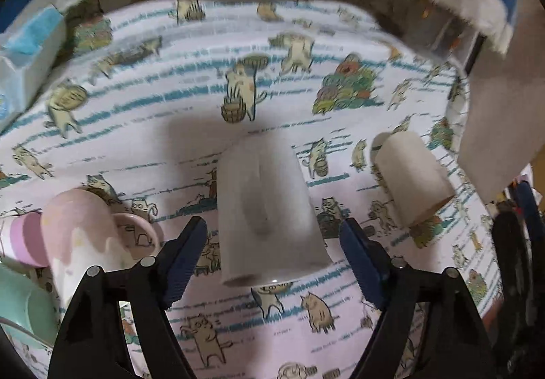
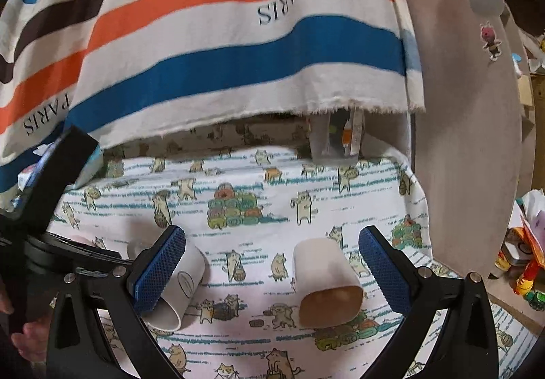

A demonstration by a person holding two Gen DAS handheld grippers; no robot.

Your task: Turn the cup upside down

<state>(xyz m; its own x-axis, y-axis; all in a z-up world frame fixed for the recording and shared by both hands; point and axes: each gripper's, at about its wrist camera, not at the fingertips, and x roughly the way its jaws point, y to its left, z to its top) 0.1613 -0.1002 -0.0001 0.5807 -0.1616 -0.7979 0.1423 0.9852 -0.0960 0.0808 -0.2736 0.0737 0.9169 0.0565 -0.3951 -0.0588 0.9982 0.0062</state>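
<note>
A white mug stands upside down on the cat-print cloth, its handle facing the left wrist camera. My left gripper is open, a blue pad on each side of the mug, not touching it. The same mug shows in the right wrist view, partly behind the left pad. A cream cup lies on its side to the right, its brown inside facing the camera. In the right wrist view this cup lies between the fingers of my open right gripper, untouched.
A pink-and-white mug, a striped cup and a mint cup stand at the left. A striped towel hangs over the back of the table. A wooden panel stands at the right, a clear container at the back.
</note>
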